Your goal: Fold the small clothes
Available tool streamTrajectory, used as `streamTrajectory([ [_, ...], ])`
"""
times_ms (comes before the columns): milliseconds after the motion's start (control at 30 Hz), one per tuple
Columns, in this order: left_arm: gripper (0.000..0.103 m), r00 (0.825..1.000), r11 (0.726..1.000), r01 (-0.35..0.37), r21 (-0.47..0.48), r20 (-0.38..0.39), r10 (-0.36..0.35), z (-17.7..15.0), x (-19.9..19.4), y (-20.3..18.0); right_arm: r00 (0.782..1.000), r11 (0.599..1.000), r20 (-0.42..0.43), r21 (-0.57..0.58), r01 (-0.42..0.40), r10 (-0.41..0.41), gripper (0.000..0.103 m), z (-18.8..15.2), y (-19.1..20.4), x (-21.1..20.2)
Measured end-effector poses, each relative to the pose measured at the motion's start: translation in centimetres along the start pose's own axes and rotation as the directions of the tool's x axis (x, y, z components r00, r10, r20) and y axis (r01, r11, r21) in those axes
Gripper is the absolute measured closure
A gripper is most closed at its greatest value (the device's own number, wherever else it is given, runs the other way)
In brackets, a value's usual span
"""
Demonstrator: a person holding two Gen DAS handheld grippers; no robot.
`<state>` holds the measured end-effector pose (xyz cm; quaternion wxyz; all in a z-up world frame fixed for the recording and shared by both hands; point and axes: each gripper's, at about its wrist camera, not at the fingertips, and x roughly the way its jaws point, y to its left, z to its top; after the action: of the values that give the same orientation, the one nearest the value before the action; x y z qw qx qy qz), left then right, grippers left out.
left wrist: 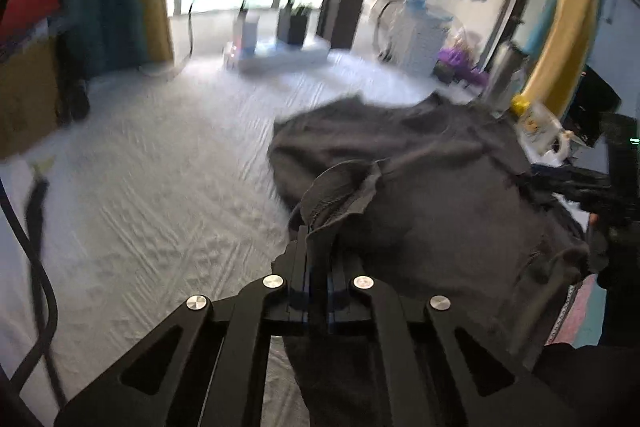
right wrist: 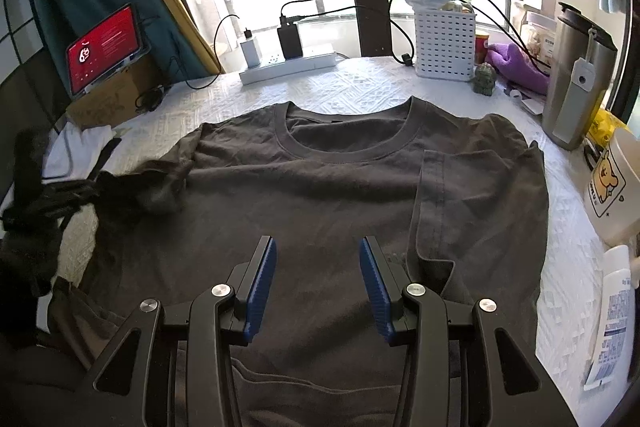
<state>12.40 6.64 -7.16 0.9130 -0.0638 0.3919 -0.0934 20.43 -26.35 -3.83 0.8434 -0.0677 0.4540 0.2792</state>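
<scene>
A dark grey T-shirt (right wrist: pixel 320 195) lies front up on the white table cover, collar toward the window; its right sleeve is folded in over the chest. My left gripper (left wrist: pixel 318 233) is shut on the bunched left sleeve (left wrist: pixel 344 187), which sticks up from between its fingers. In the right wrist view that gripper (right wrist: pixel 90 189) shows blurred at the shirt's left edge, holding the sleeve (right wrist: pixel 160 183). My right gripper (right wrist: pixel 318 255) hovers over the lower middle of the shirt, open, with nothing between its blue pads (right wrist: pixel 262 287).
Along the window side stand a power strip with chargers (right wrist: pixel 288 63), a white perforated basket (right wrist: pixel 444 43) and a steel flask (right wrist: pixel 576 75). A tablet on a cardboard box (right wrist: pixel 104 47) is at the far left. A white mug (right wrist: pixel 612 183) and a bottle (right wrist: pixel 612 315) stand at the right edge.
</scene>
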Motion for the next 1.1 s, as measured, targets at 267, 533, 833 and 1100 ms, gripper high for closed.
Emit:
streamTrajectory([
  [267, 0.098, 0.996, 0.963, -0.026, 0.267, -0.075, 0.048, -1.6, 0.2, -6.1, 1.000, 1.000, 0.002, -0.002, -0.013, 0.013, 0.057, -0.3, 0.3, 0.0],
  [533, 0.066, 0.986, 0.944, 0.032, 0.328, -0.163, 0.023, -4.1, 0.0, -6.8, 1.000, 1.000, -0.010, 0.023, -0.009, 0.010, 0.057, -1.1, -0.5, 0.1],
  [833, 0.064, 0.993, 0.966, 0.054, 0.252, -0.117, -0.025, -2.6, -1.9, -4.9, 0.998, 0.998, -0.020, 0.028, -0.063, 0.064, 0.057, -0.9, 0.1, 1.4],
  [1100, 0.051, 0.988, 0.994, 0.048, 0.099, -0.152, -0.033, -3.1, 1.2, -0.5, 0.985, 0.986, -0.038, 0.006, -0.170, 0.170, 0.057, -0.1, 3.2, 3.0],
])
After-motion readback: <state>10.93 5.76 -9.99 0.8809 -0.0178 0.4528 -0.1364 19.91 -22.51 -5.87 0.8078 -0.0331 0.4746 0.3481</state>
